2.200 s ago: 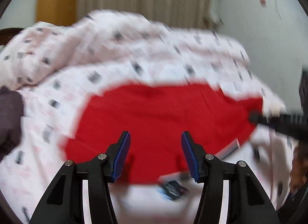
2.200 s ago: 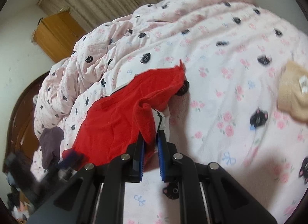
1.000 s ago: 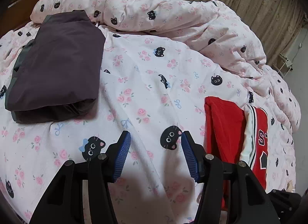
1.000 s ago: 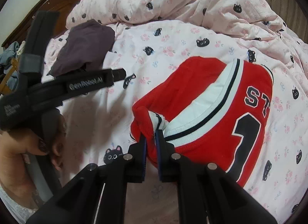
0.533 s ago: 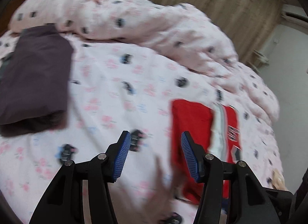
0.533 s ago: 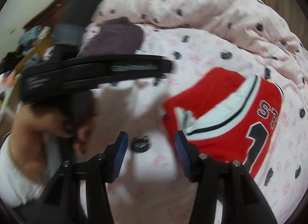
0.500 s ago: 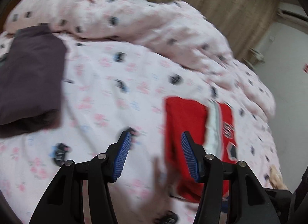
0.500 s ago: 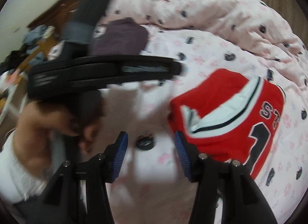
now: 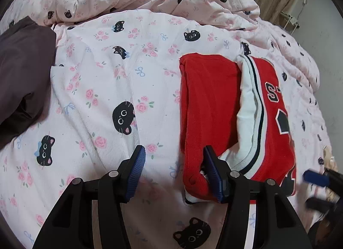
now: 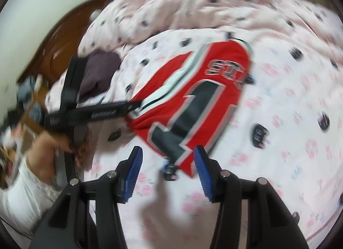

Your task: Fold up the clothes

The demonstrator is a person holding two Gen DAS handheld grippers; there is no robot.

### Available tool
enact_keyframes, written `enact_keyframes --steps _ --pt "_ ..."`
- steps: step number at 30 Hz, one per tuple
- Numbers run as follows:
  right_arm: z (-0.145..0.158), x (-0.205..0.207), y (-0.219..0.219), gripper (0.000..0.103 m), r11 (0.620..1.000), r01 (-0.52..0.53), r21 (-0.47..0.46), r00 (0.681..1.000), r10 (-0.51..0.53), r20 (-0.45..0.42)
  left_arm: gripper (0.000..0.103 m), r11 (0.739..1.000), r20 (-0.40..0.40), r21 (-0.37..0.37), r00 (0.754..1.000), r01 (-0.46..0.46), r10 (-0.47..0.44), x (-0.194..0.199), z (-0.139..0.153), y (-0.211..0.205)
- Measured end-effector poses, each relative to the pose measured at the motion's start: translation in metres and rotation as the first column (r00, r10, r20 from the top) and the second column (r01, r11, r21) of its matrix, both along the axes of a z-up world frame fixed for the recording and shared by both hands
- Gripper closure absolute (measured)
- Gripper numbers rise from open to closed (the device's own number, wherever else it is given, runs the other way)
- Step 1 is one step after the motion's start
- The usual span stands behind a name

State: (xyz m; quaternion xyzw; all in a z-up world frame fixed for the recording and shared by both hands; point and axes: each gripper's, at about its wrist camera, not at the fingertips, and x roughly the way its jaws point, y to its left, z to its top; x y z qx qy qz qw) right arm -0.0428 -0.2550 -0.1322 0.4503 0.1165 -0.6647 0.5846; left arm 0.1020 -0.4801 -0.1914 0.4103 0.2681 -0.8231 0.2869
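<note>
Pink cat-print bedding (image 9: 103, 81) carries one folded red jersey (image 9: 210, 103) at its middle and one dark folded garment (image 9: 21, 66), cut off at its left edge. I see my left gripper (image 9: 174, 170) low over the jersey's near corner, fingers spread, grasping nothing. My right gripper (image 10: 168, 173) hovers released above the jersey's near hem in a blurred view, where a hand (image 10: 53, 144) grips the left tool.

Red jersey (image 10: 193, 90) is showing white-edged letters "ST" across its chest in my right wrist view, with a large black numeral "1" sitting below them. From my left wrist view the same jersey (image 9: 210, 103) is showing only part of the lettering, not readable. Print on my left gripper (image 10: 103, 114) arm is blurring out; I cannot read it.
</note>
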Motion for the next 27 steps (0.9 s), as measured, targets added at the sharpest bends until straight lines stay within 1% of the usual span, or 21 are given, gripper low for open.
enact_keyframes --steps 2,3,4,6,9,11,12,13,14,15,16,17,19,22,23,24,27 --pt "-0.003 -0.015 0.009 0.051 0.999 0.049 -0.02 0.998 -0.048 0.046 0.051 1.0 0.011 -0.014 1.0 0.002 -0.001 0.0 -0.001 0.001" --pt "-0.004 -0.018 0.01 0.051 0.998 0.066 -0.023 0.996 -0.065 0.054 0.052 1.0 0.01 -0.018 1.0 -0.001 0.002 0.001 -0.001 0.001" --pt "-0.004 -0.019 0.011 0.051 0.997 0.076 -0.028 0.996 -0.074 0.042 0.052 1.0 0.001 -0.019 1.0 -0.008 0.008 0.002 0.001 0.001" --pt "-0.003 -0.018 0.011 0.051 0.995 0.09 -0.039 0.996 -0.089 0.017 0.052 0.999 -0.063 -0.042 0.998 -0.026 0.023 0.007 0.014 0.001" --pt "0.006 0.0 0.008 0.053 0.997 0.03 -0.066 0.997 -0.035 -0.067 0.052 0.993 -0.189 -0.114 0.982 -0.033 0.011 0.018 0.04 0.007" --pt "0.009 0.017 0.002 0.054 0.998 -0.022 -0.061 0.992 0.015 -0.122 0.052 0.993 -0.27 -0.12 0.962 0.02 -0.052 0.022 0.052 0.013" --pt "0.01 0.026 -0.001 0.054 0.997 -0.048 -0.057 0.988 0.039 -0.15 0.052 0.992 -0.296 -0.117 0.952 0.049 -0.082 0.022 0.056 0.016" --pt "0.011 0.034 -0.004 0.054 0.996 -0.074 -0.053 0.982 0.064 -0.177 0.052 0.991 -0.3 -0.112 0.948 0.076 -0.107 0.02 0.056 0.018" --pt "0.012 0.043 -0.008 0.054 0.994 -0.1 -0.048 0.975 0.089 -0.203 0.052 0.988 -0.285 -0.112 0.949 0.104 -0.132 0.017 0.055 0.021" --pt "0.013 0.051 -0.011 0.054 0.992 -0.12 -0.041 0.965 0.107 -0.238 0.052 0.985 -0.252 -0.117 0.955 0.13 -0.156 0.012 0.051 0.025" --pt "0.012 0.06 -0.012 0.054 0.994 -0.106 -0.026 0.947 0.093 -0.309 0.052 0.98 -0.214 -0.123 0.96 0.155 -0.179 0.007 0.046 0.029" --pt "0.011 0.069 -0.014 0.054 0.996 -0.091 -0.011 0.922 0.08 -0.378 0.052 0.977 -0.183 -0.126 0.964 0.174 -0.195 0.003 0.043 0.033" --pt "0.006 0.084 -0.019 0.054 0.999 -0.049 0.014 0.863 0.049 -0.503 0.052 0.972 -0.136 -0.125 0.967 0.199 -0.215 -0.004 0.036 0.039" --pt "-0.007 0.091 -0.025 0.055 0.998 -0.026 0.058 0.828 0.054 -0.558 0.052 0.969 -0.078 -0.144 0.974 0.199 -0.211 -0.01 0.029 0.043" --pt "-0.012 0.093 -0.027 0.063 0.997 -0.018 0.072 0.816 0.056 -0.576 0.052 0.971 -0.067 -0.141 0.976 0.194 -0.205 -0.01 0.027 0.042" --pt "-0.016 0.096 -0.03 0.072 0.996 -0.01 0.086 0.803 0.059 -0.593 0.052 0.974 -0.061 -0.13 0.979 0.187 -0.196 -0.01 0.024 0.039" --pt "-0.029 0.103 -0.036 0.085 0.992 0.018 0.127 0.762 0.069 -0.643 0.051 0.981 -0.045 -0.1 0.984 0.166 -0.172 -0.01 0.017 0.032"
